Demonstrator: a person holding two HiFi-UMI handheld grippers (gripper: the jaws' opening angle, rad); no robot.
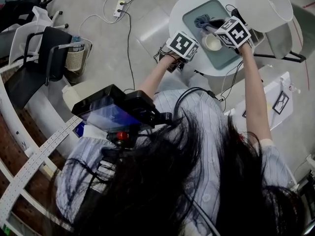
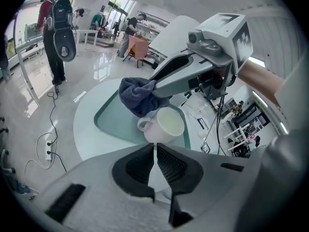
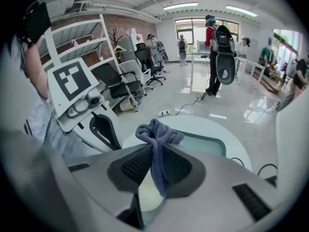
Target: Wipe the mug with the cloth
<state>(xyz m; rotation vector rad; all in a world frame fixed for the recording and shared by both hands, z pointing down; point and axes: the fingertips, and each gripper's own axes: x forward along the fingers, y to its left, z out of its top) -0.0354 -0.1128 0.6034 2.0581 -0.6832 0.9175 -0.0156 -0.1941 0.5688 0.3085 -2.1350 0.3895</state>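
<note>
- Mug: white, standing upright on teal tray, mouth facing up, handle pointing toward cloth side.
- Tray: sitting on round white table.
- Cloth: dark blue, bunched, sticking out past right tool's tips, lying against mug rim above handle.
- Right tool: clenching cloth between both jaws, reaching over tray from the far side of mug.
- Left tool: jaws pressing together, gripping nothing, hovering just short of mug.
</note>
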